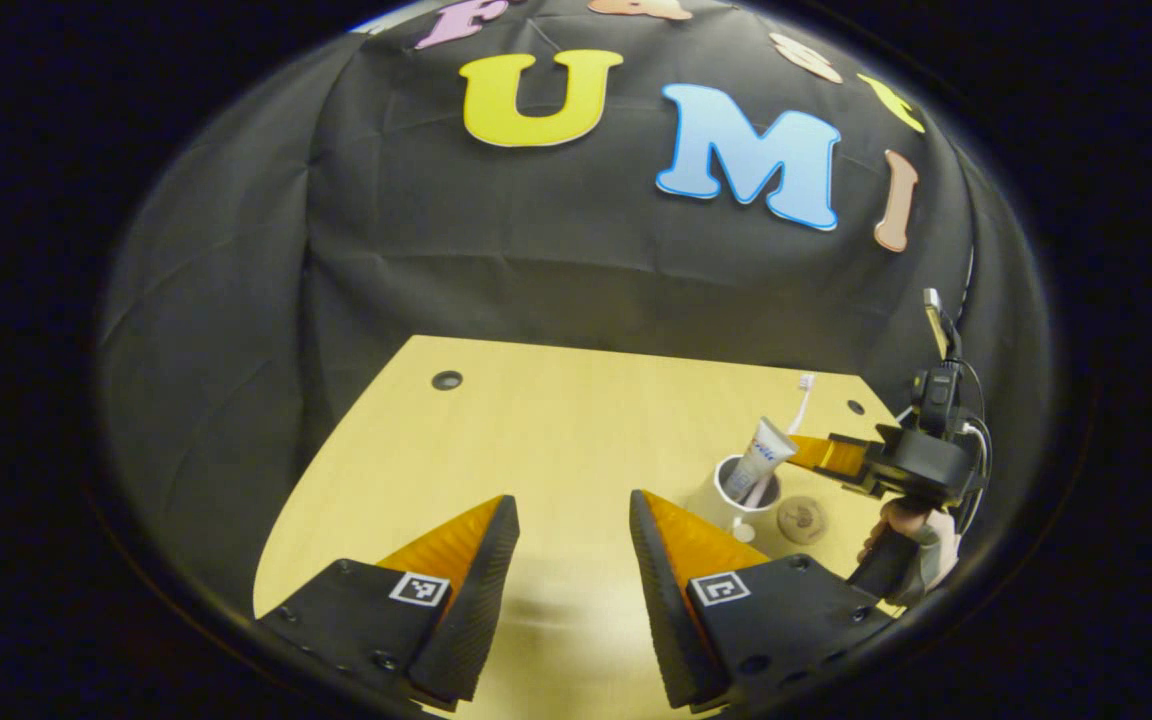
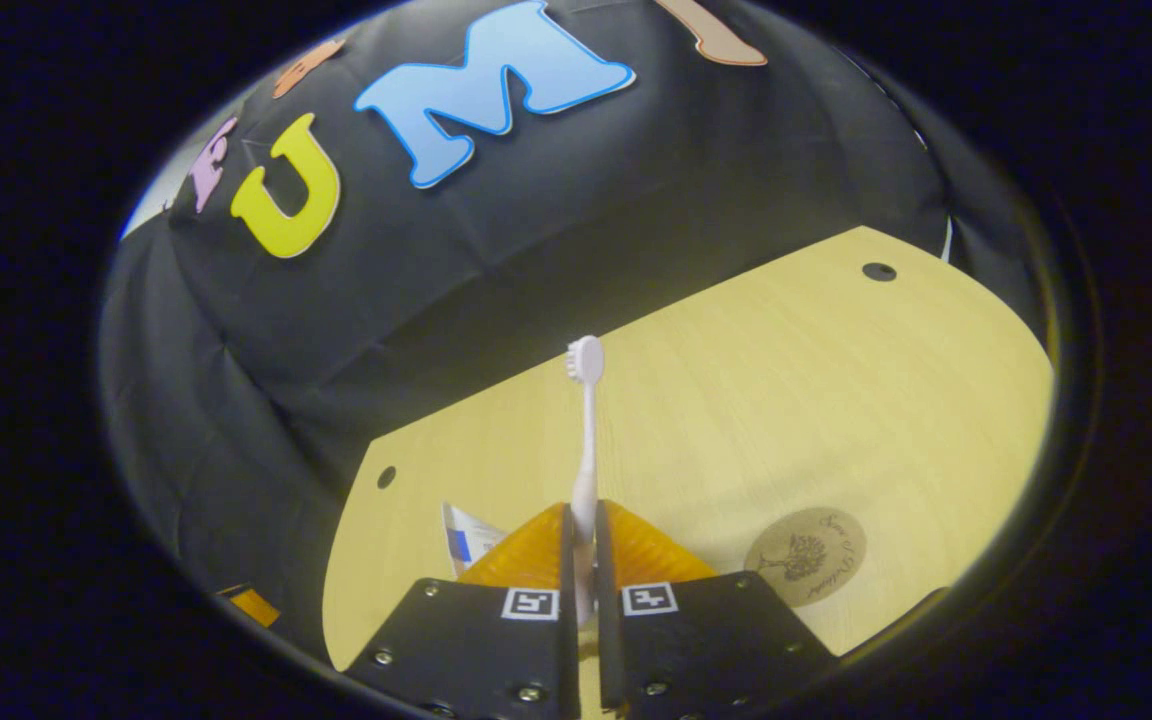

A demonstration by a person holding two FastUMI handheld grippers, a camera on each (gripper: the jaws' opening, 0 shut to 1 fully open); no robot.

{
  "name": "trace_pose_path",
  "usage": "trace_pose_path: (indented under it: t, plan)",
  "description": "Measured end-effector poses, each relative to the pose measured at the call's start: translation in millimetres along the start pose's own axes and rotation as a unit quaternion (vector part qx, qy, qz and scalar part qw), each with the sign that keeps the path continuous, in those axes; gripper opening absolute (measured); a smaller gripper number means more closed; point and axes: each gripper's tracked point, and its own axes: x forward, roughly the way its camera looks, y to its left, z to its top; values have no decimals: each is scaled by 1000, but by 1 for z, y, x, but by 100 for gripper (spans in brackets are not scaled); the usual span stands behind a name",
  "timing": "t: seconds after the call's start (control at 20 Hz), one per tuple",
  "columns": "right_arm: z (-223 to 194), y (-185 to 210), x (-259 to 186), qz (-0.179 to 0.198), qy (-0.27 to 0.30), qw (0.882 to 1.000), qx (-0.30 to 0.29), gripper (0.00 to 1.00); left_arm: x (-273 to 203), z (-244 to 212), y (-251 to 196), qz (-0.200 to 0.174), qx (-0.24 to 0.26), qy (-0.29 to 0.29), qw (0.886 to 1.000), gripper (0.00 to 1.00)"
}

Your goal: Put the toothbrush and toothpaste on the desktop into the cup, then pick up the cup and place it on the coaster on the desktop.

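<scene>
In the left gripper view a white cup stands on the wooden desktop at the right, with the toothpaste tube leaning upright inside it. My right gripper, held by a hand, hovers at the cup's rim, shut on the white toothbrush. The brush points head-up and its lower end reaches into the cup. In the right gripper view the toothbrush rises from between the closed fingers of the right gripper. The toothpaste tube peeks out beside them. My left gripper stands open and holds nothing.
A round wooden coaster lies just right of the cup, also seen as the coaster in the right gripper view. Small dark holes mark the desktop near its far edge. The black cloth wall closes the back.
</scene>
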Motion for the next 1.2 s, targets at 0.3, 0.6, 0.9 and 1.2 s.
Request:
trace_pose_path:
  t: [0.3,0.6,0.9,1.2]
  plan:
    - [-14,3,-20,15,10,1000,-8,12,22,-7,-50,-58,17,27,998,69]
    - [-9,0,-42,25,10,1000,-8,12,47,-36,-95,-107,47,84,990,73]
    - [-2,-44,-64,-5,2,1000,6,12,67,-60,-132,-146,85,150,974,73]
    - [-5,-106,-84,-53,1,998,45,12,91,-94,-138,-146,125,244,951,57]
